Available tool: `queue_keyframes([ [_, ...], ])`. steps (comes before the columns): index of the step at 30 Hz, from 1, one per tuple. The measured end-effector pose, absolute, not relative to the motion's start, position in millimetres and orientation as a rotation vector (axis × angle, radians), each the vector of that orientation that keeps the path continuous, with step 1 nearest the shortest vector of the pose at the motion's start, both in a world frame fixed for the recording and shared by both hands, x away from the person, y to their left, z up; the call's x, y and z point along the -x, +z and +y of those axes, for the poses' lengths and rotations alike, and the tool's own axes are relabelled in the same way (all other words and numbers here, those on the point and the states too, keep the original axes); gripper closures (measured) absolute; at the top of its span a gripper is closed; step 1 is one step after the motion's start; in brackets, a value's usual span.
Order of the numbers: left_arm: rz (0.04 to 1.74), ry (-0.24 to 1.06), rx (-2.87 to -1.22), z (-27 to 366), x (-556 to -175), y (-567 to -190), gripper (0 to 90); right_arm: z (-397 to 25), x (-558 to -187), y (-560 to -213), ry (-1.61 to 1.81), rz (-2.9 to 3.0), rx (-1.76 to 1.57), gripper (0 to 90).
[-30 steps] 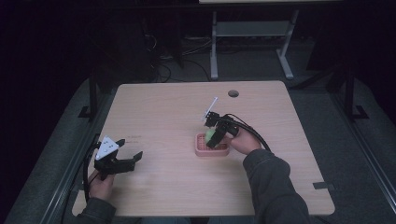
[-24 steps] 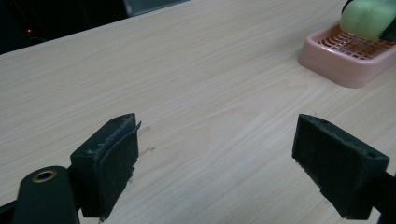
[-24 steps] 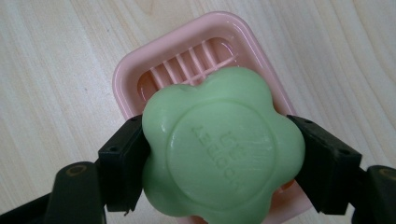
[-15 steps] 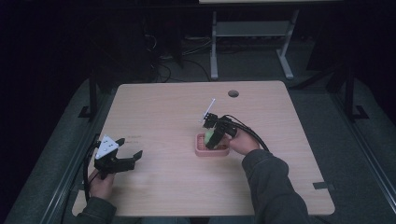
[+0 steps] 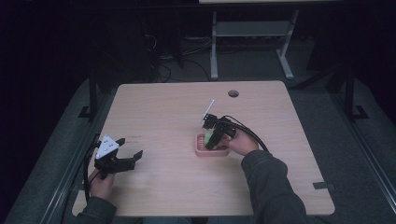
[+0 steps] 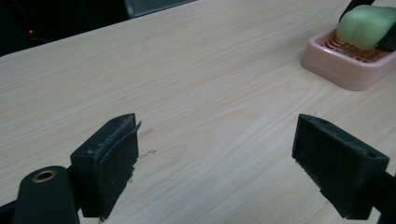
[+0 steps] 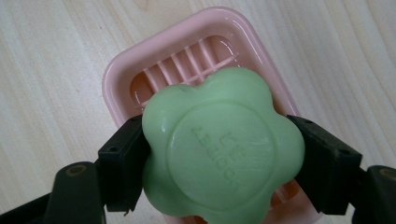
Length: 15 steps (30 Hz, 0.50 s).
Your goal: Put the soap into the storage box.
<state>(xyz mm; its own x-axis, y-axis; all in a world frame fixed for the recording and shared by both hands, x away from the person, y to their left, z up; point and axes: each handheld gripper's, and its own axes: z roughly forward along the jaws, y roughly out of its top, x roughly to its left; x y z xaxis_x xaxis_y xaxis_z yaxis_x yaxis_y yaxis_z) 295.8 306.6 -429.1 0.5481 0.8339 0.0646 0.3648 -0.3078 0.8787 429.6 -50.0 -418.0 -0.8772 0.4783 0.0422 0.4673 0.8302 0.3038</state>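
A green flower-shaped soap (image 7: 219, 149) sits between the two black jaws of my right gripper (image 7: 219, 158), which is shut on it. It hangs just above a pink soap dish (image 7: 140, 79) with a slatted bottom. In the high view the right gripper (image 5: 211, 138) stands over the soap dish (image 5: 201, 150) at the table's middle. My left gripper (image 5: 125, 159) rests open near the front left edge, with nothing between its pads (image 6: 112, 158). From the left gripper view the soap (image 6: 366, 25) and soap dish (image 6: 345, 65) lie far off at the upper right.
The light wooden table (image 5: 159, 112) has a round cable hole (image 5: 233, 93) near its back edge. Behind the table stand a metal frame (image 5: 252, 42) and loose cables on the dark floor.
The right gripper has moved a little lower over the pink dish with the soap in it. The left gripper has stayed in place.
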Motion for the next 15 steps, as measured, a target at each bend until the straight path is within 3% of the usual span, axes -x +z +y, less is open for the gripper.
queue_keyframes([
  [15,0.979,0.671,-1.891,307.5,-295.6,-428.8,14.1,-50.7,-429.7,-420.6,0.495,2.964,-0.802,25.3],
])
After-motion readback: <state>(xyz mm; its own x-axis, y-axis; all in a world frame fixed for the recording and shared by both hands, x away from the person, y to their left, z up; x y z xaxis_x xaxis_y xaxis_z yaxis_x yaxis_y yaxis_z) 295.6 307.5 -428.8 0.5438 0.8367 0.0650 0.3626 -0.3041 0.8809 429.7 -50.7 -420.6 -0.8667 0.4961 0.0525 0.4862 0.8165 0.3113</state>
